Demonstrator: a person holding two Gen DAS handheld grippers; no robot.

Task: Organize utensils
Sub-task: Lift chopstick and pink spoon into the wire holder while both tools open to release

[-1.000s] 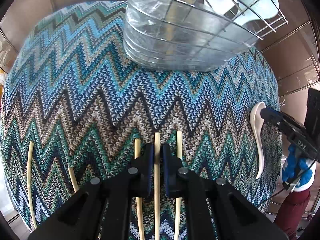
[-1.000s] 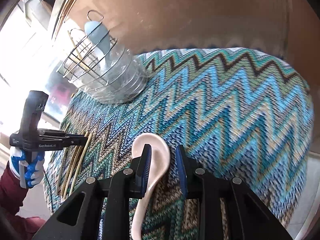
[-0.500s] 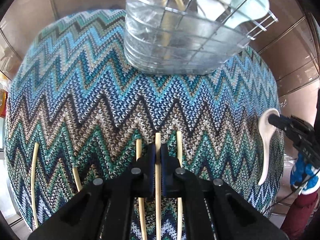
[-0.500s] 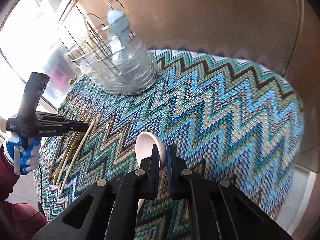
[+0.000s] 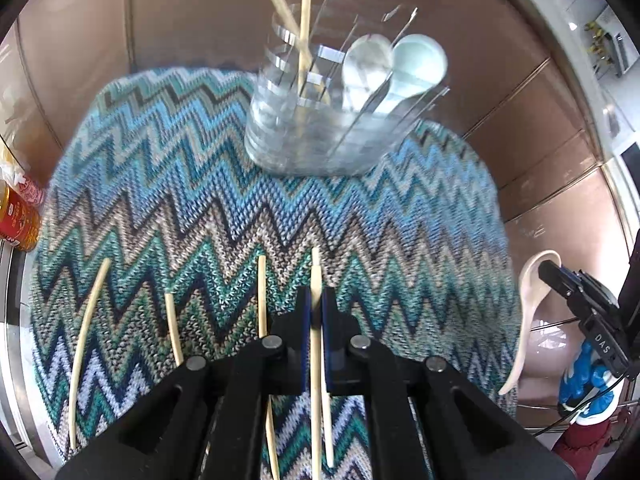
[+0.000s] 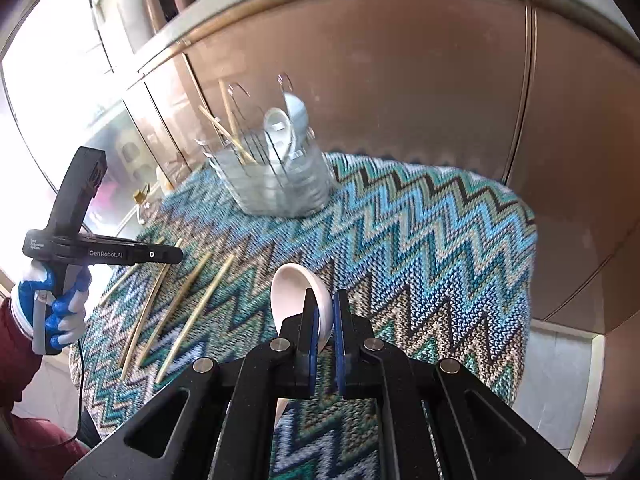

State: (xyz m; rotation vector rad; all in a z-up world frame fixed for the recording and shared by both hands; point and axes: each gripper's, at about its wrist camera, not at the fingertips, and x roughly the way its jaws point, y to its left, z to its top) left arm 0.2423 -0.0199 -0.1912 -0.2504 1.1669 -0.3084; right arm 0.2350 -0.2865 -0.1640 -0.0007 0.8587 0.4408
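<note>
Pick-up step: left gripper [image 5: 316,312] clamped on one chopstick [image 5: 315,276], lower centre; right gripper [image 6: 324,316] clamped on white spoon [image 6: 298,288]. Next: carrying both to wire caddy [image 5: 320,120], upper centre.

Left gripper [image 5: 315,312] now clamps one chopstick [image 5: 315,280], lifted off the zigzag mat [image 5: 200,200]; a second ago its jaws stood apart. Right gripper [image 6: 323,316] has closed on the white spoon [image 6: 298,288] and raised it. Utensil rack [image 5: 320,136] sits farther off.
</note>
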